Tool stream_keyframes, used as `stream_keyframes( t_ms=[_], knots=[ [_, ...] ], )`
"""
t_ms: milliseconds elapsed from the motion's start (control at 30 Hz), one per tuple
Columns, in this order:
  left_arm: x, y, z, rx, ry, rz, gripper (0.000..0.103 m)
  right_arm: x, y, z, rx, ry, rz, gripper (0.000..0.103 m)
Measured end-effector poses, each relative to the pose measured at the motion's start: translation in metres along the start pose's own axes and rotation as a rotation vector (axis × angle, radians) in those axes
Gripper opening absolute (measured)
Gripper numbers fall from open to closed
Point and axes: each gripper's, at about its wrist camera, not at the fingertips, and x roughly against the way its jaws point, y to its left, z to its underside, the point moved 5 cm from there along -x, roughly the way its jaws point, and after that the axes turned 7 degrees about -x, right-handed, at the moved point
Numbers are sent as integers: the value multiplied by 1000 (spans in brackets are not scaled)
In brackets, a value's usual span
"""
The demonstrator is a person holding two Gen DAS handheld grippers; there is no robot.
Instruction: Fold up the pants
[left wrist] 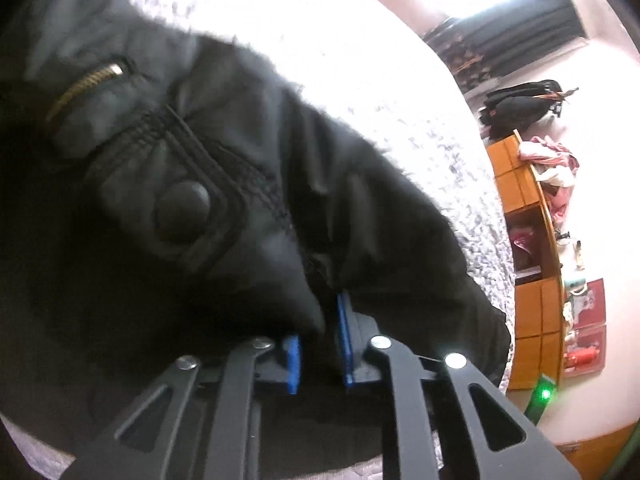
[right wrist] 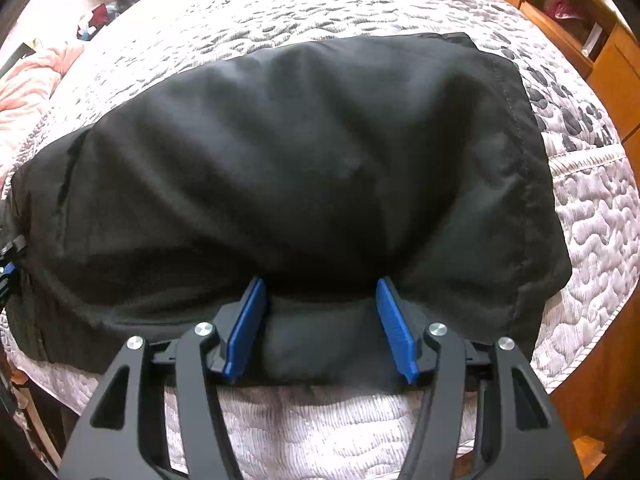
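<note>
- Black pants (right wrist: 288, 184) lie spread across the quilted bedspread (right wrist: 580, 208) of the bed, near its front edge, already doubled into a broad rectangle in the right wrist view.
- The left wrist view alone shows the waist end up close: a brass zipper (left wrist: 84, 90) at upper left and a dark round button (left wrist: 182, 210) on its stitched tab, with heavy seams between them.
- The right wrist view alone shows the whole garment: smooth plain cloth with a stitched hem running down its right side, and quilt showing on all sides.
- The left claw (left wrist: 320, 344) is clenched on the pants: its blue pads (left wrist: 343, 340) stand close together with a bunched ridge of black cloth pinched between them.
- That left claw angles steeply down into the fabric, which fills most of its view and looks slightly blurred.
- The right claw (right wrist: 322, 328) is spread wide, its blue pads (right wrist: 246, 324) well apart, straddling a fold at the near edge of the pants.
- The cloth lies between those pads; it looks as if they are not squeezing it, though the pad tips dip behind the fold and contact there is hard to judge.
- The right claw also points steeply downward, over the bed's front edge.
- At the far left edge of the right wrist view, a small bit of blue and black hardware sits at the corner of the pants, probably the other claw.
- An orange wooden cabinet (left wrist: 528, 240) with open shelves stands past the bed in the left view, and it also shows at the top right of the right view.
</note>
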Motion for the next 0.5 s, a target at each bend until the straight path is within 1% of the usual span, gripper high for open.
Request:
stream_keyframes(
  t_ms=[100,133,233,300,367,400,467,500],
  knots=[
    [26,-12,11,-66,-72,-20,12,0,-1,-5,9,4,3,58],
    [36,-17,23,-74,-89,-23,12,0,-2,-7,9,4,3,58],
    [49,-19,54,-108,-87,-55,12,2,-8,-14,11,-4,29,58],
    [46,-18,77,-129,-65,-80,11,4,-13,-18,14,-13,55,58],
    [32,-16,100,-149,-19,-97,12,5,-17,-21,18,-22,85,59],
    [26,-13,105,-145,4,-98,12,5,-19,-23,20,-24,97,60],
    [9,-3,111,-122,53,-102,16,6,-21,-23,19,-25,98,61],
    [8,4,111,-102,64,-91,19,6,-21,-23,22,-25,101,61]
  ],
)
